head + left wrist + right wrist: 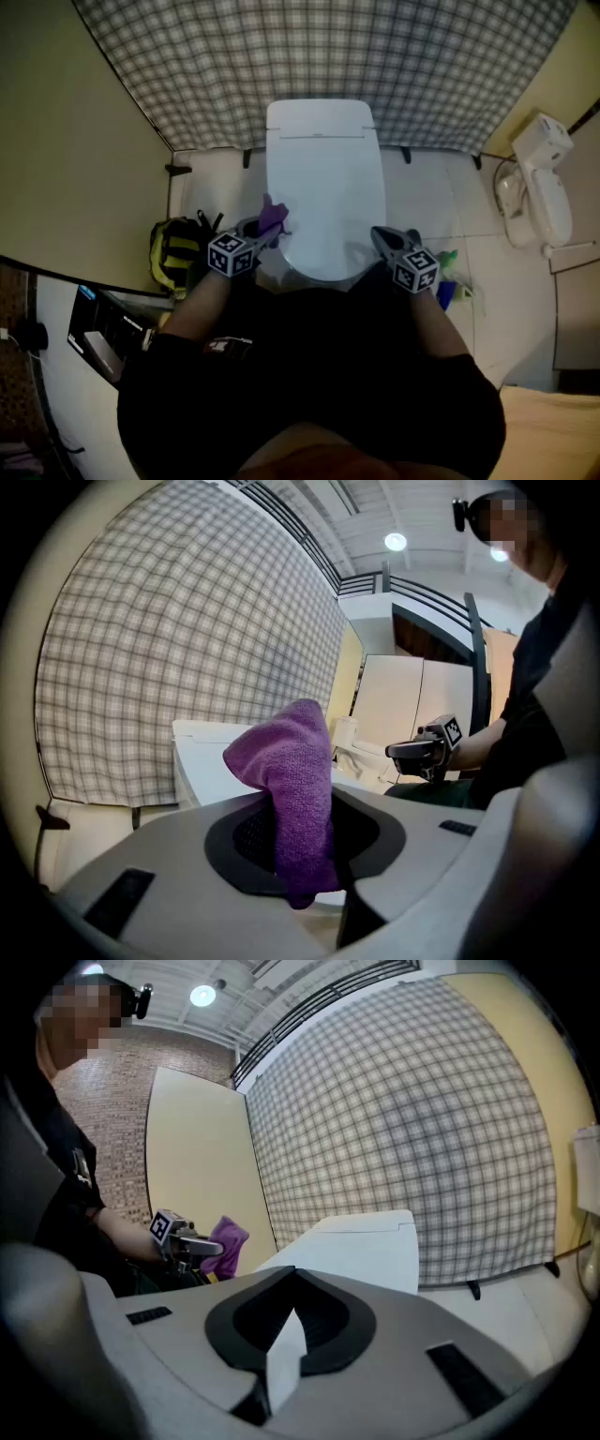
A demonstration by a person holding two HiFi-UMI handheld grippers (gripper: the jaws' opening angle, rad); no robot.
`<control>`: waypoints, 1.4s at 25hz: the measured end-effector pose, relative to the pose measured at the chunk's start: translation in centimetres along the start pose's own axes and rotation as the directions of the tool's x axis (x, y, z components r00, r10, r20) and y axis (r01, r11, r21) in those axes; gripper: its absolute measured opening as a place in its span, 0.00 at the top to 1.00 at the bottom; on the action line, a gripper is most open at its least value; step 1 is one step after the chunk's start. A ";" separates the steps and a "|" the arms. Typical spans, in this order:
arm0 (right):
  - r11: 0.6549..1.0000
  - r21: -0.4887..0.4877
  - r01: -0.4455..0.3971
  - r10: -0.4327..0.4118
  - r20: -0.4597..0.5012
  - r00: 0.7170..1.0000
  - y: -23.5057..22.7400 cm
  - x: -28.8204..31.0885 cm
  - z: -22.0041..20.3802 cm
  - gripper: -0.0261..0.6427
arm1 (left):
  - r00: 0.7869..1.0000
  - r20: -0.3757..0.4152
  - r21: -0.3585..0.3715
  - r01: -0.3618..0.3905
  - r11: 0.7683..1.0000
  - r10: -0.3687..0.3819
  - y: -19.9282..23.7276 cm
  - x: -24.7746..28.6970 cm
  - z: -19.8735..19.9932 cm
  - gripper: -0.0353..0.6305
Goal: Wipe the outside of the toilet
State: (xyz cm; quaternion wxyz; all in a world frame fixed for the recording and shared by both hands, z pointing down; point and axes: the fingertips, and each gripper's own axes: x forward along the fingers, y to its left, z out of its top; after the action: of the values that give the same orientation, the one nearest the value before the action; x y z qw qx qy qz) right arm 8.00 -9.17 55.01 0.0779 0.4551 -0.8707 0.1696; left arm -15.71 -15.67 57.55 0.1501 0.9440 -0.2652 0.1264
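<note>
The white toilet stands with its lid down against a checked wall. My left gripper is at the lid's front left edge, shut on a purple cloth. In the left gripper view the cloth stands up out of the jaws, in front of the toilet. My right gripper hovers at the lid's front right edge, shut and holding nothing. The right gripper view looks across the lid to the left gripper and its cloth.
A yellow and black bag lies on the floor left of the toilet. A green and blue bottle stands to its right. A white fixture hangs on the right wall. Yellow walls close in on both sides.
</note>
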 end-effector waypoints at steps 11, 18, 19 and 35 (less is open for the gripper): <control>0.996 -0.075 -0.053 0.062 0.131 0.989 -2.9 0.4 7.8 0.95 | 0.996 0.085 0.072 -0.020 0.997 0.014 5.9 11.3 14.3 0.79; 0.999 -0.049 -0.014 0.022 0.155 0.988 -7.2 -0.9 8.5 0.95 | 0.996 0.075 0.104 -0.057 0.993 0.049 9.8 23.8 21.8 0.79; 0.999 -0.052 -0.008 0.016 0.157 0.988 -8.1 -1.2 8.7 0.95 | 0.996 0.068 0.116 -0.060 0.991 0.052 10.2 26.1 22.6 0.79; 0.986 0.052 0.156 -0.162 0.157 0.974 -23.8 -8.6 5.9 0.95 | 0.795 -0.405 0.577 -0.161 0.801 0.451 21.2 53.2 19.4 0.79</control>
State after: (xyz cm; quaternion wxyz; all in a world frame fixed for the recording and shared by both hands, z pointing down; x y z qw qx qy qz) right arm 32.53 -17.34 52.39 0.0116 0.5369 -0.8314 0.1428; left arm 20.01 -64.37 61.15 -0.0645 0.8192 -0.3255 0.4677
